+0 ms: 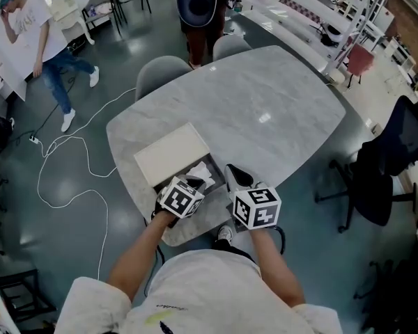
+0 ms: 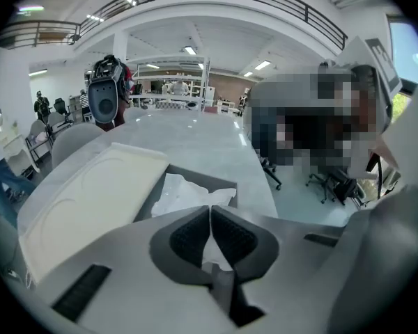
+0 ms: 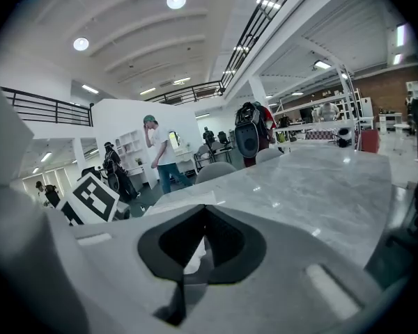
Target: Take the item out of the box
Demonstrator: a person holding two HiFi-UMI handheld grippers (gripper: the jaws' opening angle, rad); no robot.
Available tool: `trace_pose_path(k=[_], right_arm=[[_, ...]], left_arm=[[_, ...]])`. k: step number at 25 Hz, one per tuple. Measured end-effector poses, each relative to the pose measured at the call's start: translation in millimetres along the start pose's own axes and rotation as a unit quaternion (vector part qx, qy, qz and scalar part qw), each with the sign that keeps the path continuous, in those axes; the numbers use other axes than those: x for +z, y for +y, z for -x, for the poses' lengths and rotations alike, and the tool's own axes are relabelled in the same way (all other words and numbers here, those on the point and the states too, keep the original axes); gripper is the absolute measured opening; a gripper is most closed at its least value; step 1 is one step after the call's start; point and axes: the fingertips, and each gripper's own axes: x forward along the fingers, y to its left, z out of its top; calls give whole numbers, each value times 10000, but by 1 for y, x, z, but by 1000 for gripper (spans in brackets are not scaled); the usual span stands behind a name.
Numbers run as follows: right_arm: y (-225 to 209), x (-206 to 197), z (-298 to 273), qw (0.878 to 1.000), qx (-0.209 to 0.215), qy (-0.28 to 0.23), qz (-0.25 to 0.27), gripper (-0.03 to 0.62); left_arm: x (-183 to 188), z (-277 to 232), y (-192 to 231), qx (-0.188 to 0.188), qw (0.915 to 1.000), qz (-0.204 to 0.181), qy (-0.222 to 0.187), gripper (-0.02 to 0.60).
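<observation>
A dark open box (image 1: 203, 170) sits at the near edge of the marble table (image 1: 265, 110), with crumpled white tissue paper (image 1: 200, 175) inside it. Its cream lid (image 1: 171, 153) lies flat just beyond, partly over the box. In the left gripper view the tissue paper (image 2: 184, 190) fills the box (image 2: 219, 181) and the lid (image 2: 83, 193) lies to the left. My left gripper (image 1: 194, 184) hovers at the box's near side, its jaws shut (image 2: 210, 211). My right gripper (image 1: 231, 172) is beside the box on the right, jaws shut (image 3: 205, 213) with nothing between them.
Two grey chairs (image 1: 164, 72) stand at the table's far side. A person (image 1: 198, 12) stands behind them and another person (image 1: 45, 44) is at the far left. White cable (image 1: 76, 158) loops on the floor at left. A black office chair (image 1: 386, 165) stands at right.
</observation>
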Motion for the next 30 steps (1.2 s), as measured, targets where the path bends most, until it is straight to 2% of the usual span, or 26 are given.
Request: trace_pose_path(k=[8,16,21,30], right_arm=[[37,-8,18,9999,-5,-100,90,5],[66,-9,35,9994,-18,-197,296,5],[80,-7,43,9990,-49,-286,337,5],[97,-8,47,9989,-80,-309,354,5]], left_arm=[[24,56,-11,141,9956,50,-924,17],[37,108,-15,348,9831,291,-1772,17],[37,130,-15,395,9780,367,-2014,18],[29,145,-14,396,9759,431,-2103,18]])
